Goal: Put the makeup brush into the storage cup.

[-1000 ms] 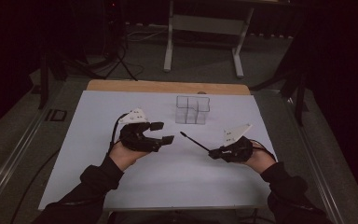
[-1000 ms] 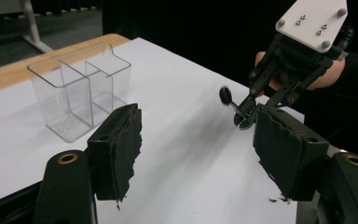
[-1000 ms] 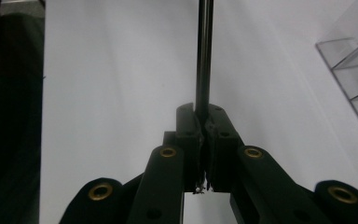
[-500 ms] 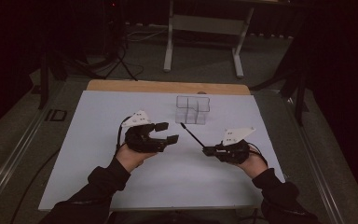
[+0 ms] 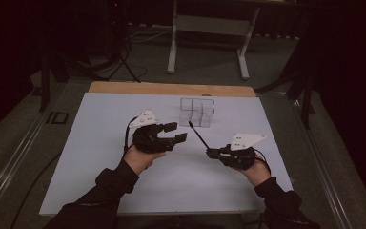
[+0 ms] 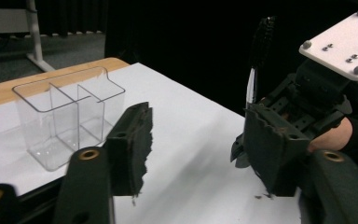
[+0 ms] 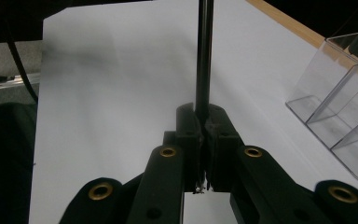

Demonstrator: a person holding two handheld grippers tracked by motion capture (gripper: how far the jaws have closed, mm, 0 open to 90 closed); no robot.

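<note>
On the white sheet (image 5: 100, 157) that covers the table, two hands each hold a gripper near the middle, with a clear plastic organiser (image 5: 198, 111) standing just beyond them toward the far edge. The right gripper (image 5: 211, 152) has its jaws pressed together on the base of a thin black stick (image 5: 198, 135), which looks like a small brush. In the right gripper view the stick (image 7: 204, 56) rises straight up from between the closed jaws. In the high view it slants up and to the left, and its tip ends just short of the organiser's front wall; whether it touches the plastic cannot be told.

The left gripper (image 5: 176, 132) sits to the left of the stick, held in the person's left hand (image 5: 140, 157), and its jaws are spread wide with nothing between them. In the left gripper view the two black jaws frame the scene: the organiser (image 6: 67, 116) stands at the left on the white sheet, showing three open compartments, all see-through and seemingly bare. At the right of that view is the right gripper (image 6: 242, 154) with its white three-cornered plate, and the stick (image 6: 256, 60) stands upright from it, with a darker bristly head at the top.

The two grippers are near each other but apart.
</note>
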